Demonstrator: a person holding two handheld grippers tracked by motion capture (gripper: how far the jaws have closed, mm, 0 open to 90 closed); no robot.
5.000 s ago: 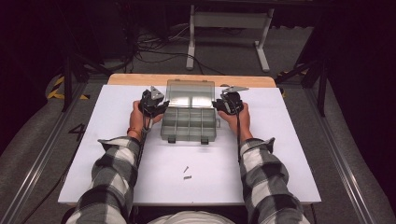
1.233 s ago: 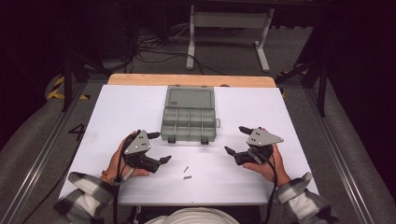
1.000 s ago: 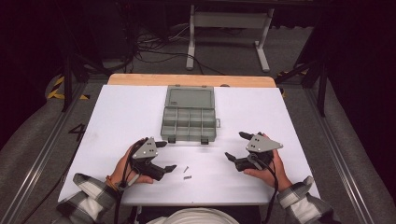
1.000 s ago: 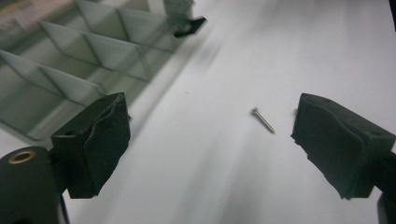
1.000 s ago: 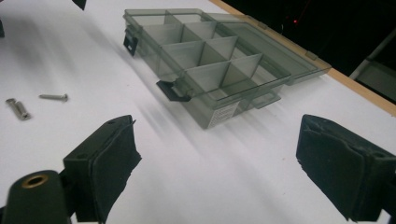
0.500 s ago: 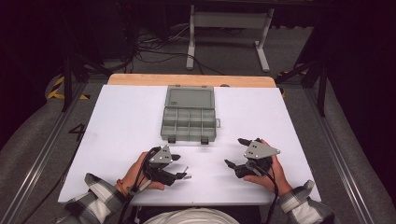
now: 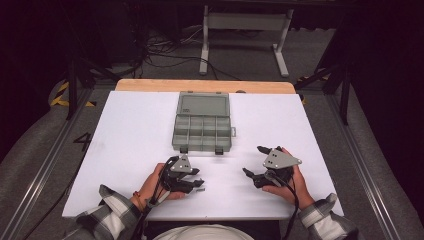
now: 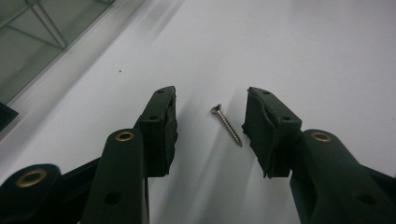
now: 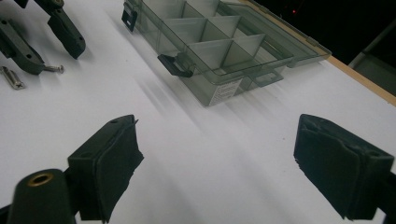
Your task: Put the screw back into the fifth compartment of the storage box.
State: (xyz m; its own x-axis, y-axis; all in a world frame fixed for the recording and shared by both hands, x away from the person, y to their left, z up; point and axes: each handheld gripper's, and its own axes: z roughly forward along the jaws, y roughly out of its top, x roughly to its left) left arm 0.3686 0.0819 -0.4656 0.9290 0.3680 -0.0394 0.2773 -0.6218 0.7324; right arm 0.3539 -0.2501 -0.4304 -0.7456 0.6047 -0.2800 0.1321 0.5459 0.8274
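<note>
Left gripper (image 8: 210, 123) now straddles screw (image 8: 226, 124); jaws just closing.

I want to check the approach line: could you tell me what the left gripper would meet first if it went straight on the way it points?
Probably the screw, lying on the white table between the left gripper's closing jaws, untouched.

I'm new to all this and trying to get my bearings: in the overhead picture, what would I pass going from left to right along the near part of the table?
Left hand → left gripper, its jaws around a small screw → bare white table → right gripper → right hand.
</note>
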